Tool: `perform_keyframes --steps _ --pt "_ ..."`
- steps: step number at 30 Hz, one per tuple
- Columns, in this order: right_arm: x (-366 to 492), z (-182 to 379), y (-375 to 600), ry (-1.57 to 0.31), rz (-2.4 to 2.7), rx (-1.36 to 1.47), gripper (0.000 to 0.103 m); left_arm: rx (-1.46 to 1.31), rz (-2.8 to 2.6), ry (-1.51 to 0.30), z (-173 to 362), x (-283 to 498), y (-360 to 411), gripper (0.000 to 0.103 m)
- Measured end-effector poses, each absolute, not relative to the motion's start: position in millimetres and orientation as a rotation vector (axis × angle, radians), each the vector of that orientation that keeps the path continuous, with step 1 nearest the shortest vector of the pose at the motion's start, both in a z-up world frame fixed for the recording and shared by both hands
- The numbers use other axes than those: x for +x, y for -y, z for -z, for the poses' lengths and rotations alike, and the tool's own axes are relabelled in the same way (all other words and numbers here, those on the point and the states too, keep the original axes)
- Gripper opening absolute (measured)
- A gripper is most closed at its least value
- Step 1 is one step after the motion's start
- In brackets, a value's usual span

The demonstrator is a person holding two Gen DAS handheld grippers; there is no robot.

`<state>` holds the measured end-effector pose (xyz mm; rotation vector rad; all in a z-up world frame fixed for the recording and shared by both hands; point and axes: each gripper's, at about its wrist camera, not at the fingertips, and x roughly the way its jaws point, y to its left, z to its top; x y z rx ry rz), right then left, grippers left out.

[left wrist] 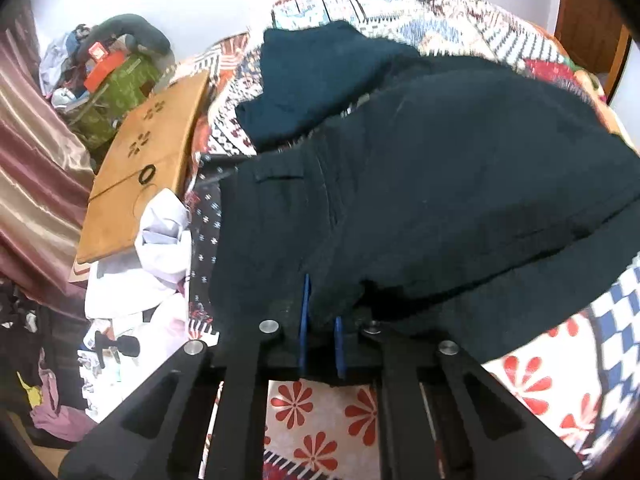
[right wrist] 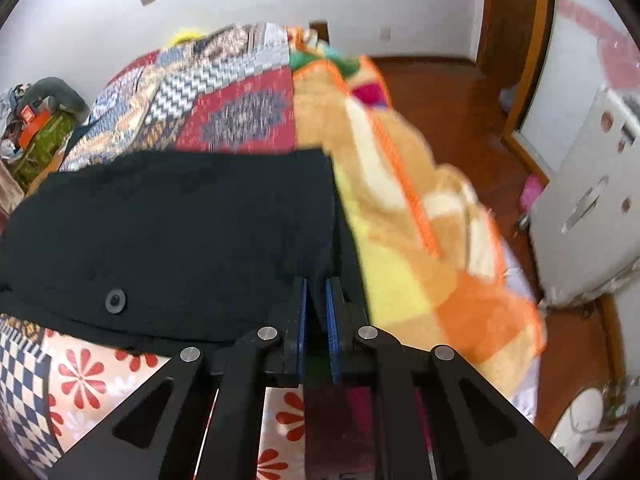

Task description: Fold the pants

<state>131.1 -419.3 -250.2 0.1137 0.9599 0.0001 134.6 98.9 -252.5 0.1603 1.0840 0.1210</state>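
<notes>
On the patterned quilt (left wrist: 552, 380), dark pants (left wrist: 440, 184) lie apparently doubled, both grippers' fingers (left wrist: 305, 320) (right wrist: 331, 312) pinching their edge.

Tips of the left claw (left wrist: 320, 312) buried under the dark pants (left wrist: 440, 184), so grip on the cloth hidden there. Blurred throughout on the right wrist view: orange blanket (right wrist: 420, 200) and patchwork quilt (right wrist: 224, 92), patterns smeared. Cut off by the frame's left edge: pants and clutter pile (right wrist: 36, 116).
</notes>
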Motion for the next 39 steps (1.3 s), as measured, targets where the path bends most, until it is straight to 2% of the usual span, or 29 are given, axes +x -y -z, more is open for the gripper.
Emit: perform_keyframes --steps 5,9,12,14,15,17,19,25,33,34,35,36,39 --pt "129.3 222.2 429.8 -0.927 0.005 0.068 0.008 0.093 -0.045 -1.058 229.6 124.4 -97.1 0.009" --pt "133.8 229.5 437.7 -0.952 0.013 0.095 0.008 0.092 -0.001 -1.126 242.5 119.7 -94.1 0.01" --pt "135.0 247.1 432.7 -1.001 0.017 0.11 0.008 0.03 0.003 -1.165 248.8 114.8 -104.6 0.021" --pt "133.7 257.3 428.5 -1.024 0.015 0.103 0.008 -0.014 -0.007 -1.153 241.5 109.3 -115.8 0.033" --pt "132.5 260.5 428.0 -1.03 0.016 0.101 0.008 -0.028 -0.02 -1.132 234.4 105.2 -123.7 0.036" --pt "131.0 264.4 428.7 -1.036 0.018 0.114 0.008 -0.053 -0.04 -1.104 222.9 100.3 -137.8 0.052" --pt "130.4 264.7 431.5 -1.033 0.019 0.135 0.008 -0.073 -0.071 -1.086 216.0 98.5 -150.0 0.055" --pt "130.5 264.7 431.3 -1.037 0.024 0.134 0.008 -0.187 -0.202 -1.071 216.0 104.2 -196.8 0.055" --pt "132.0 266.5 431.3 -1.038 0.035 0.148 0.009 -0.283 -0.168 -1.298 293.8 128.2 -201.9 0.055" --pt "132.2 266.5 431.4 -1.038 0.035 0.149 0.009 -0.305 -0.166 -1.313 301.5 129.5 -201.4 0.053" --pt "132.4 266.3 431.1 -1.038 0.036 0.147 0.009 -0.325 -0.161 -1.316 306.3 130.2 -200.9 0.034" --pt "132.2 265.8 430.8 -1.037 0.038 0.145 0.009 -0.337 -0.149 -1.304 307.6 130.3 -198.7 0.026" --pt "132.0 262.8 429.3 -1.024 0.045 0.123 0.008 -0.252 -0.187 -1.271 299.6 131.2 -187.9 0.019"
